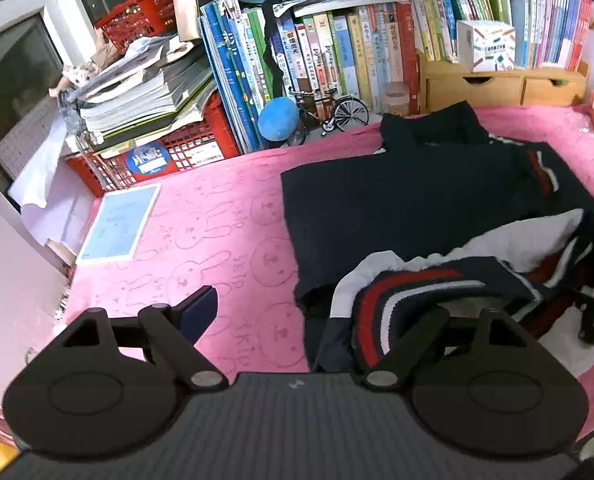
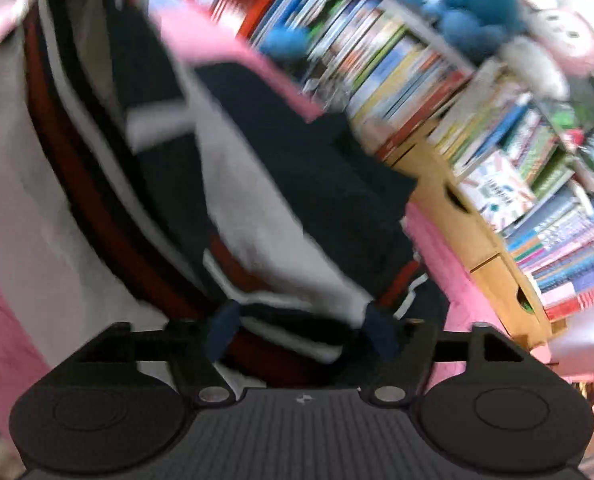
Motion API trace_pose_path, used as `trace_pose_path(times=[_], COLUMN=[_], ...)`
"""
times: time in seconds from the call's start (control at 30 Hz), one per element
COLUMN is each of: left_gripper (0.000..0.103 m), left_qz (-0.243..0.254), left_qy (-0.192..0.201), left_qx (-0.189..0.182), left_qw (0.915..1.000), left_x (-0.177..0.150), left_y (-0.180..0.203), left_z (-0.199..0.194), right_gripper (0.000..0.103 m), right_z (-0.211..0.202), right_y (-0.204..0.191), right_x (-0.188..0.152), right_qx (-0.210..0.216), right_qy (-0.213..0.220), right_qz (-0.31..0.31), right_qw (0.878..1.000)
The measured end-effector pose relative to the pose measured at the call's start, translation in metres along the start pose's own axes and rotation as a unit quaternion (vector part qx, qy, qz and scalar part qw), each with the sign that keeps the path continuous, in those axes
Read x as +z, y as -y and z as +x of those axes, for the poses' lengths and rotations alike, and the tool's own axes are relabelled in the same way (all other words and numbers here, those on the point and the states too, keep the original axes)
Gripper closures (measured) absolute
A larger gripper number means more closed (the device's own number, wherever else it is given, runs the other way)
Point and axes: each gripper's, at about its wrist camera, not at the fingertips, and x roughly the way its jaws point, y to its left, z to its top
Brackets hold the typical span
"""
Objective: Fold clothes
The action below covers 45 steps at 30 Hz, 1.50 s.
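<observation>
Pink rabbit-print cloth [image 1: 201, 216] covers the table, with books [image 1: 337, 44] ranked along its far edge. On the cloth, in front of the books, lies the navy jacket [image 1: 409, 208]: its far part spread flat, collar toward the books, its near end heaped in white and red-striped folds.

The left gripper [image 1: 321, 300] stands wide at the jacket's near-left corner; one finger is bare over the cloth, the other is hidden under the striped fabric, so it grips nothing. The right gripper [image 2: 301, 328], in a blurred view, has jacket fabric bunched between its half-spread fingers; whether it pinches, I cannot tell.

My judgement: a fold is under way. To do it well, both grippers should take matching corners of one hem, lift level, and lay it square on the flat part.
</observation>
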Motion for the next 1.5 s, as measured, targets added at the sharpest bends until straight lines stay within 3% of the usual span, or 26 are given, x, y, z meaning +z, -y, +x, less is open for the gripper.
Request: trace_pose_path(times=[0.1,0.17,0.23,0.27,0.3,0.43,0.53,0.63,0.67,0.73,0.8,0.83,0.87,0.9,0.93,0.97,1.0,1.1,1.17,1.23,1.37,1.43,1.47,1.5], left_gripper=[0.018,0.018,0.018,0.018,0.02,0.05,0.052,0.052,0.052,0.05,0.05,0.05,0.049,0.047,0.047,0.047,0.048,0.049,0.049,0.049,0.047,0.046,0.046,0.046], left_qz=[-0.015,-0.024,-0.028,-0.027,-0.025,-0.021,-0.029,-0.044,-0.051,-0.063,-0.076,-0.084,-0.092,-0.098,-0.102,-0.104,-0.107,-0.126,-0.141,-0.152,-0.149,-0.142,-0.138,-0.134], left_qy=[-0.006,-0.011,-0.015,-0.014,-0.013,-0.009,-0.012,-0.017,-0.022,-0.034,-0.05,-0.059,-0.068,-0.076,-0.083,-0.087,-0.092,-0.1,-0.105,-0.108,-0.103,-0.1,-0.1,-0.101], left_qx=[-0.006,-0.008,-0.01,-0.011,-0.012,-0.042,-0.065,-0.071,-0.073,-0.073,-0.073,-0.075,-0.078,-0.083,-0.087,-0.09,-0.093,-0.103,-0.115,-0.125,-0.129,-0.124,-0.121,-0.118], left_qw=[0.9998,0.9996,0.9994,0.9995,0.9995,0.9989,0.9974,0.9964,0.9958,0.9948,0.9932,0.9919,0.9904,0.9888,0.9876,0.9866,0.9857,0.9816,0.9776,0.9746,0.9749,0.9769,0.9779,0.9787], left_x=[-0.001,-0.002,-0.003,-0.003,-0.003,-0.003,-0.003,-0.005,-0.006,-0.007,-0.009,-0.01,-0.01,-0.01,-0.009,-0.007,-0.005,0.001,0.006,0.01,0.014,0.014,0.014,0.013], left_y=[-0.006,-0.009,-0.009,-0.009,-0.008,-0.009,-0.013,-0.018,-0.02,-0.023,-0.025,-0.026,-0.027,-0.028,-0.028,-0.028,-0.027,-0.029,-0.032,-0.036,-0.041,-0.042,-0.042,-0.042], left_z=[0.005,0.008,0.011,0.011,0.011,0.011,0.013,0.015,0.017,0.024,0.034,0.04,0.046,0.052,0.056,0.061,0.064,0.073,0.076,0.076,0.071,0.069,0.069,0.069], right_gripper=[0.031,0.035,0.054,0.076,0.084,0.09,0.092,0.093,0.093,0.093,0.093,0.093,0.093,0.093,0.093,0.092,0.09,0.084,0.082,0.082,0.079,0.057,0.04,0.039], right_z=[0.019,0.015,0.015,0.017,0.018,0.01,-0.01,-0.03,-0.036,-0.038,-0.029,-0.019,-0.009,-0.003,-0.006,-0.01,-0.013,-0.033,-0.039,-0.037,-0.019,-0.01,-0.005,0.0], right_y=[0.003,0.023,0.043,0.051,0.06,0.074,0.086,0.108,0.119,0.141,0.161,0.168,0.173,0.174,0.164,0.155,0.145,0.105,0.078,0.049,0.017,0.009,0.005,0.003], right_x=[-0.005,-0.008,-0.007,-0.007,-0.006,0.003,0.008,0.007,0.004,-0.008,-0.031,-0.046,-0.057,-0.061,-0.047,-0.033,-0.02,0.014,0.032,0.052,0.084,0.096,0.102,0.107], right_qx=[0.007,0.032,0.064,0.079,0.094,0.104,0.103,0.119,0.137,0.197,0.268,0.294,0.303,0.29,0.241,0.189,0.14,0.178,0.241,0.268,0.3,0.311,0.317,0.322], right_qy=[-0.048,-0.051,-0.06,-0.066,-0.071,-0.057,-0.031,-0.019,-0.021,-0.027,-0.042,-0.053,-0.063,-0.074,-0.082,-0.089,-0.094,-0.038,-0.009,0.01,0.039,0.055,0.056,0.058], right_qz=[-0.023,0.031,0.09,0.118,0.144,0.175,0.197,0.25,0.286,0.384,0.501,0.562,0.6,0.609,0.543,0.47,0.395,0.264,0.206,0.136,0.079,0.063,0.048,0.034], right_qw=[0.999,0.998,0.992,0.988,0.983,0.977,0.975,0.961,0.948,0.902,0.822,0.771,0.738,0.735,0.801,0.857,0.903,0.947,0.948,0.954,0.95,0.947,0.946,0.944])
